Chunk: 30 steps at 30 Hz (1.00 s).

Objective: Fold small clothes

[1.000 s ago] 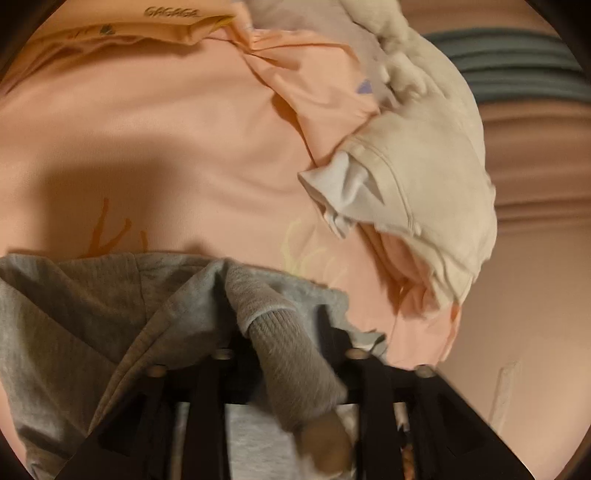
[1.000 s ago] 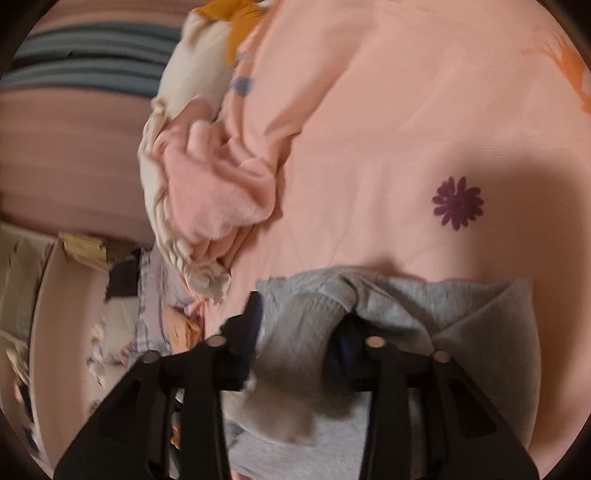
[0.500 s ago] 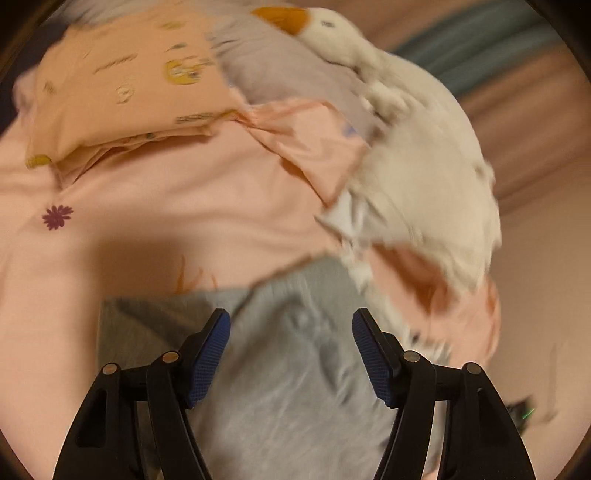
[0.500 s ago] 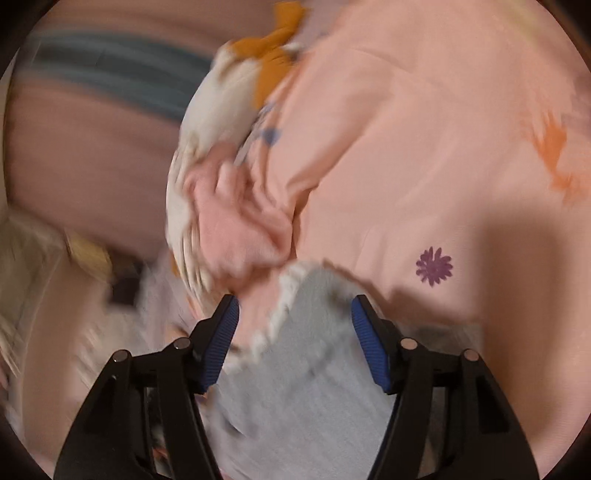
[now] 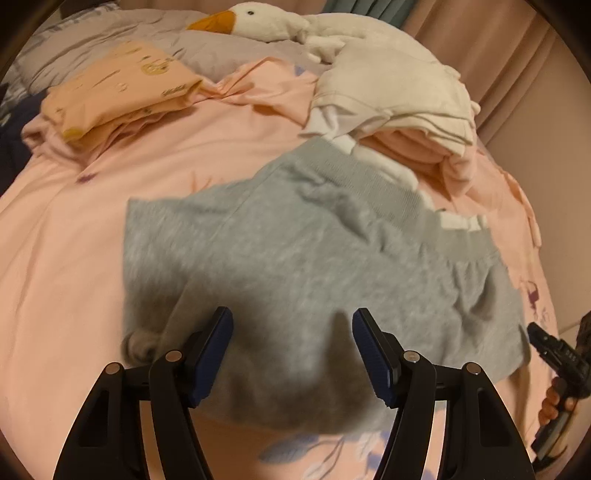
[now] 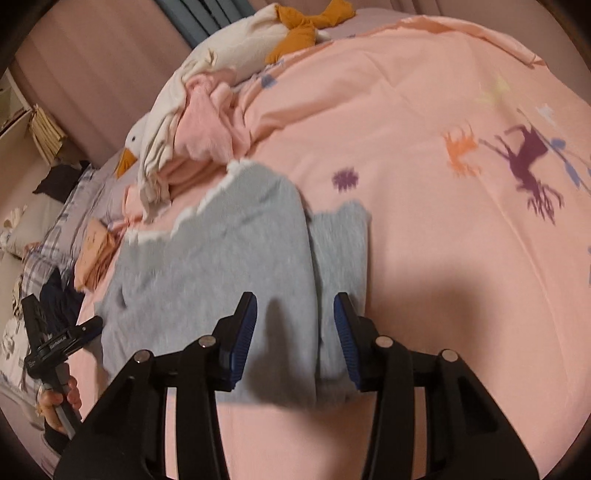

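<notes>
A small grey knitted garment [image 5: 303, 266] lies folded flat on the pink bedspread [image 5: 66, 258]; it also shows in the right wrist view [image 6: 229, 273], with a white scalloped hem at its far edge. My left gripper [image 5: 291, 354] is open and empty, held above the garment's near edge. My right gripper [image 6: 294, 336] is open and empty above the garment's right side, where a folded sleeve lies. The right gripper also shows at the right edge of the left wrist view [image 5: 554, 350]. The left gripper shows at the left edge of the right wrist view [image 6: 55, 343].
A pile of cream and pink clothes [image 5: 399, 110] lies just beyond the garment. A folded orange garment [image 5: 122, 88] sits at the far left. A white plush goose [image 5: 266, 22] and grey pillows lie at the bed's head. Curtains hang behind.
Both grippers have let go of the grey garment, opened and pulled back and up. The garment now lies flat on the bedspread.
</notes>
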Each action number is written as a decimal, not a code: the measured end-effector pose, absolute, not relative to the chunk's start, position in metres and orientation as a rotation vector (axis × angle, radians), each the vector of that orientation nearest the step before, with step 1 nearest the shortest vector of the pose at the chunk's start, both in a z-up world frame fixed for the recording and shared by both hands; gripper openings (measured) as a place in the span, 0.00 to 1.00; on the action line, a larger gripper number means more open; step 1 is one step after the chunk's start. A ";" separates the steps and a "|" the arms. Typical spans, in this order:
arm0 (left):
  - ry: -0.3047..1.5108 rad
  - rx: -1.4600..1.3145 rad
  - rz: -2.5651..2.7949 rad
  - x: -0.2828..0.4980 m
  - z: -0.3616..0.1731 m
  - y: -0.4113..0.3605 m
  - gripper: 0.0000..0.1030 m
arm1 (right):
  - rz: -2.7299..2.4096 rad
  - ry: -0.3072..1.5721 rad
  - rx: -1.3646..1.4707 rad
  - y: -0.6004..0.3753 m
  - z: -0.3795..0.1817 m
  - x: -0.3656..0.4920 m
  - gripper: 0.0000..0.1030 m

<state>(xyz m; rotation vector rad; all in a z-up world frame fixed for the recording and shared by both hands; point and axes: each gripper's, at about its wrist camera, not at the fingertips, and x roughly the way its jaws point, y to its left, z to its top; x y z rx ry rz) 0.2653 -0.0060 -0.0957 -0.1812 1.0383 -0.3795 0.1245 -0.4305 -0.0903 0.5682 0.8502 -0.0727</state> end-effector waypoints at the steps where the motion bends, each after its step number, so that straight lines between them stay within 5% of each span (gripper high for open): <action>1: 1.042 -0.182 -0.381 0.263 -0.097 -0.004 0.65 | -0.065 0.853 0.561 -0.426 -0.091 0.127 0.43; 6: 1.048 -0.195 -0.367 0.254 -0.102 0.000 0.65 | -0.070 0.900 0.505 -0.415 -0.101 0.137 0.41; 8: 1.049 -0.207 -0.365 0.252 -0.104 0.002 0.65 | -0.070 0.913 0.494 -0.411 -0.104 0.139 0.18; 11: 1.049 -0.221 -0.356 0.253 -0.106 0.006 0.65 | -0.041 0.907 0.458 -0.400 -0.103 0.135 0.06; 22: 1.058 -0.197 -0.348 0.249 -0.105 0.009 0.64 | -0.047 0.985 0.411 -0.402 -0.110 0.114 0.06; 30: 0.980 -0.077 -0.370 0.221 -0.087 0.006 0.64 | -0.127 0.869 0.213 -0.372 -0.070 0.107 0.19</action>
